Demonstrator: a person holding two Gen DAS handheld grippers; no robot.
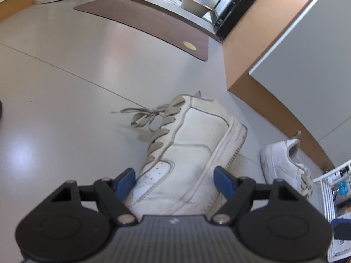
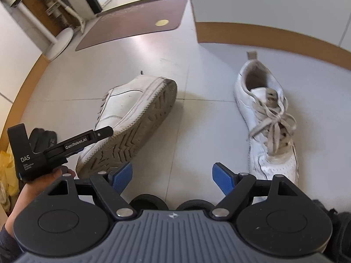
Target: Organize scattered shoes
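A worn white sneaker (image 1: 186,149) lies on its side on the pale floor, its grey sole (image 2: 131,131) facing the right wrist camera. My left gripper (image 1: 174,182) is open and straddles its toe end, one blue pad on either side; neither pad clearly presses on it. A finger (image 2: 98,134) of that gripper reaches over the sneaker's upper. The matching sneaker (image 2: 263,118) stands upright to the right, laces loose, also visible at the edge of the left wrist view (image 1: 285,164). My right gripper (image 2: 172,175) hangs open over bare floor between the two sneakers, holding nothing.
A brown doormat (image 2: 131,22) lies further back before a doorway. A wall with an orange skirting (image 2: 263,30) runs behind the upright sneaker. A white rack (image 1: 329,197) stands at the far right, a round stand base (image 2: 61,41) at the left. A person's hand (image 2: 43,179) holds the left gripper.
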